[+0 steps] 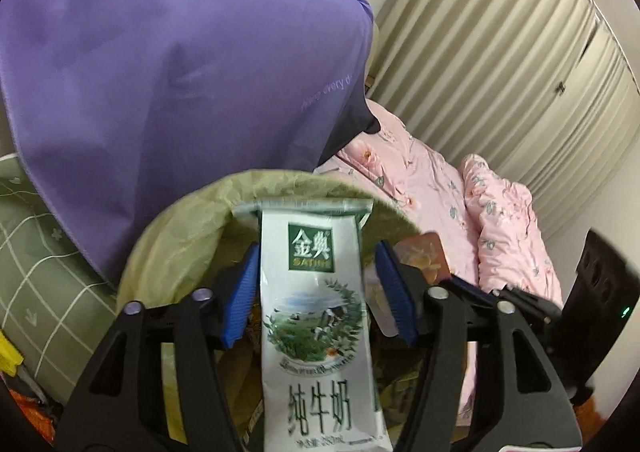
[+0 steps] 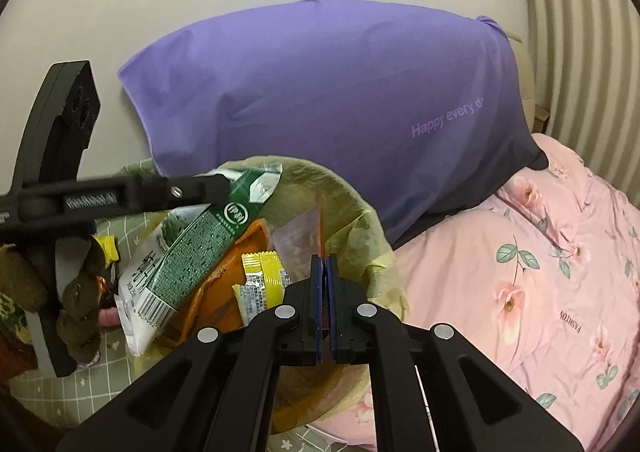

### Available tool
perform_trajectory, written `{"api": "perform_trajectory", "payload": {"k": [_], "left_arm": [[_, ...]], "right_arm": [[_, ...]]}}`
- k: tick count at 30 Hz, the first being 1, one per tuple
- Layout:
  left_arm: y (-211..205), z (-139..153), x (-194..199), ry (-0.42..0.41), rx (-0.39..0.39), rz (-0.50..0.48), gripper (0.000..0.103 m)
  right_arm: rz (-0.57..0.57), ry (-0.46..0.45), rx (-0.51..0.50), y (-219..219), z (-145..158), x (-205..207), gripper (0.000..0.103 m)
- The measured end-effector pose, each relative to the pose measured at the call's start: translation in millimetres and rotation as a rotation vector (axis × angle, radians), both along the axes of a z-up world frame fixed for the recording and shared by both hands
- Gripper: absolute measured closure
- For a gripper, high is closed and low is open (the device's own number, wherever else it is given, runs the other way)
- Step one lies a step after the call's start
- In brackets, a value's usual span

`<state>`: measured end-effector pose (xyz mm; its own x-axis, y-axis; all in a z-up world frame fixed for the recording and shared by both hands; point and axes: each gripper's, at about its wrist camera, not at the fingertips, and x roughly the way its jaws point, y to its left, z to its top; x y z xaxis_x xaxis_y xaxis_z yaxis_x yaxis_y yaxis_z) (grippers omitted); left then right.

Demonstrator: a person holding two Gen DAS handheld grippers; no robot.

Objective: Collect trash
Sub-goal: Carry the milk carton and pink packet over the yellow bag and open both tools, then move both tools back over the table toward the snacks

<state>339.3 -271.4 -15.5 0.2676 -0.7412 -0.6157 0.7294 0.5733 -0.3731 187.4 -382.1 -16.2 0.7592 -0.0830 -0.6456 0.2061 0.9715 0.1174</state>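
A white-and-green milk carton (image 1: 316, 312) stands between the blue pads of my left gripper (image 1: 318, 292). The jaws are open, with a thin gap on each side of the carton. It hangs tilted over the bin lined with a yellow-green bag (image 1: 180, 236). In the right wrist view the carton (image 2: 188, 260) leans into the bin (image 2: 360, 220), with the left gripper's finger (image 2: 200, 185) at its top. My right gripper (image 2: 326, 264) is shut on a thin clear wrapper with an orange edge (image 2: 316, 228), held over the bin's right side.
Inside the bin lie a yellow snack wrapper (image 2: 260, 280) and an orange bag (image 2: 212, 292). A purple pillow (image 2: 320, 92) stands behind it. A pink floral quilt (image 2: 520, 292) covers the bed on the right. A green checked sheet (image 1: 44, 252) is on the left. Pleated curtains (image 1: 500, 52) hang beyond.
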Motion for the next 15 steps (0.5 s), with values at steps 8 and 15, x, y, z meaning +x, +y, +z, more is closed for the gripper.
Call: {"api": "perform_trajectory", "payload": {"k": [8, 15], "left_arm": [[58.6, 30.5, -30.8, -0.136, 0.095, 0.194, 0.037], [142.3, 18.5, -56.9, -0.213, 0.242, 0.396, 0.037]], "right_arm": [[0.037, -0.054, -0.036, 15.6, 18.0, -8.5, 0.066], [0.100, -0.082, -0.034, 45.0, 33.0, -1.1, 0.066]]}}
